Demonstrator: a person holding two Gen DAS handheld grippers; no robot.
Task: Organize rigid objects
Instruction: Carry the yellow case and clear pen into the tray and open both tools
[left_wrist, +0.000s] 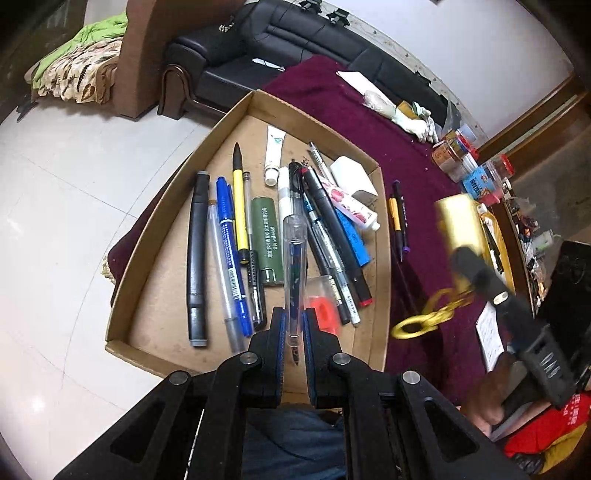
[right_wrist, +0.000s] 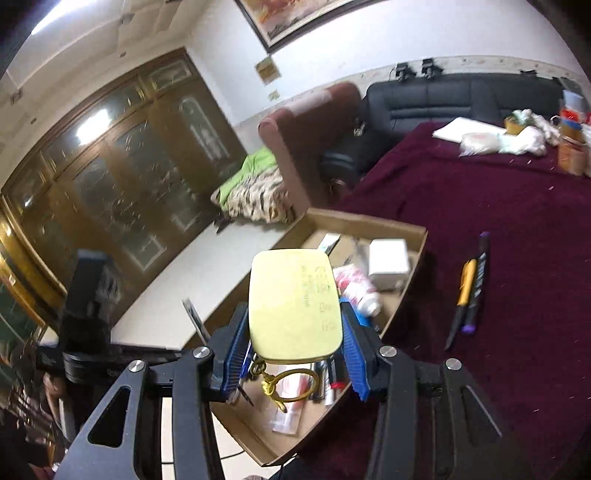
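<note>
A clear plastic pen (left_wrist: 294, 266) stands between the pads of my left gripper (left_wrist: 293, 332), which is shut on it. It hangs over a shallow cardboard tray (left_wrist: 147, 236) that holds several pens, markers and tubes lying side by side. My right gripper (right_wrist: 293, 332) is shut on a flat gold-yellow case (right_wrist: 293, 306), and a gold ring on a short chain (right_wrist: 291, 384) dangles below it. The case is lifted over the tray's near right corner (right_wrist: 369, 218). The left wrist view shows the same case (left_wrist: 460, 221) and ring (left_wrist: 417, 325) to the right of the tray.
Two pens (left_wrist: 399, 218) (right_wrist: 469, 291) lie on the maroon cloth (right_wrist: 498, 192) just outside the tray. Jars and packets (left_wrist: 469, 162), plastic bags and white paper crowd the table's far end. A black sofa (left_wrist: 258, 48) stands behind. White floor tiles lie left of the tray.
</note>
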